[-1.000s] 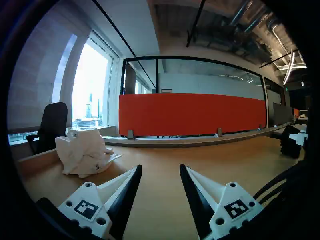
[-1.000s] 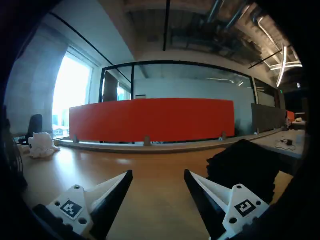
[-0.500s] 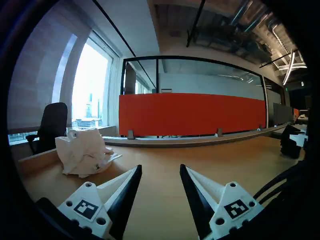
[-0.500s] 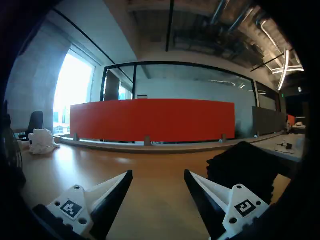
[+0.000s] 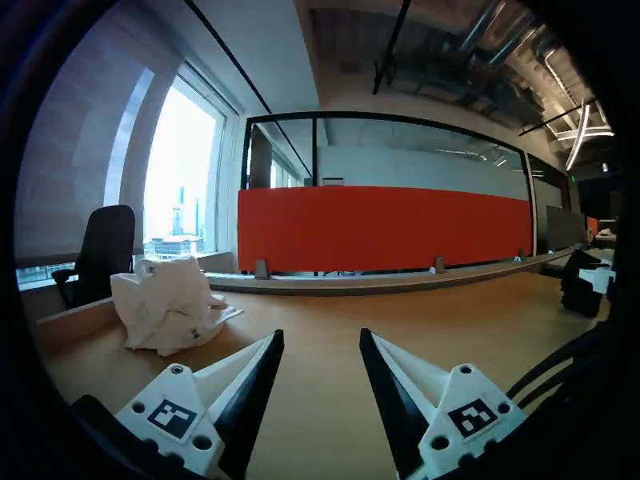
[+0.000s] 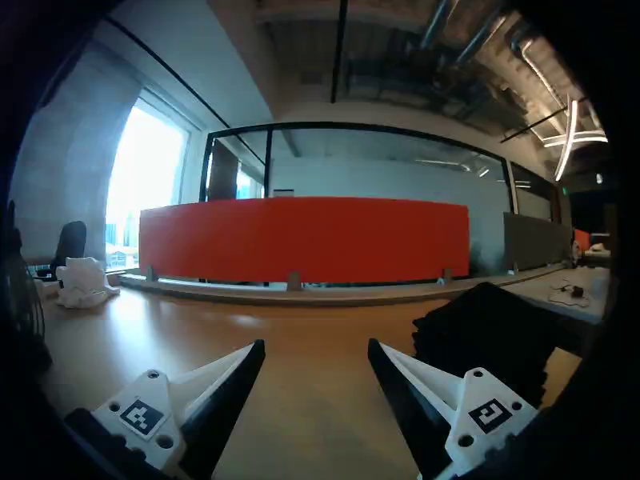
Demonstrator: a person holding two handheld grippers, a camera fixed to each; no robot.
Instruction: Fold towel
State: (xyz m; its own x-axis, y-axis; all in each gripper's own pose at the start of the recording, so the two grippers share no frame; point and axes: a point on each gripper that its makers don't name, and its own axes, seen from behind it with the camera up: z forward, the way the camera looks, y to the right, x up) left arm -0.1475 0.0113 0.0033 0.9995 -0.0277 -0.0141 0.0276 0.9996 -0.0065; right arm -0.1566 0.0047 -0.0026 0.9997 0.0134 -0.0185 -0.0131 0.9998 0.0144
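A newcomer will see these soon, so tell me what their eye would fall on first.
A long red partition runs along the far edge of the wooden desk. In the left gripper view a crumpled white towel lies ahead and left of the open left gripper. In the right gripper view a dark stack sits right of the open right gripper.

- Left gripper view: towel [image 5: 168, 304] on desk [image 5: 336, 320], 10 o'clock
- chair [image 5: 100, 252] behind towel, beyond desk edge
- partition [image 5: 384, 228] along desk's far edge, 12 o'clock
- Right gripper view: stack [image 6: 488, 336] on desk, 2 o'clock
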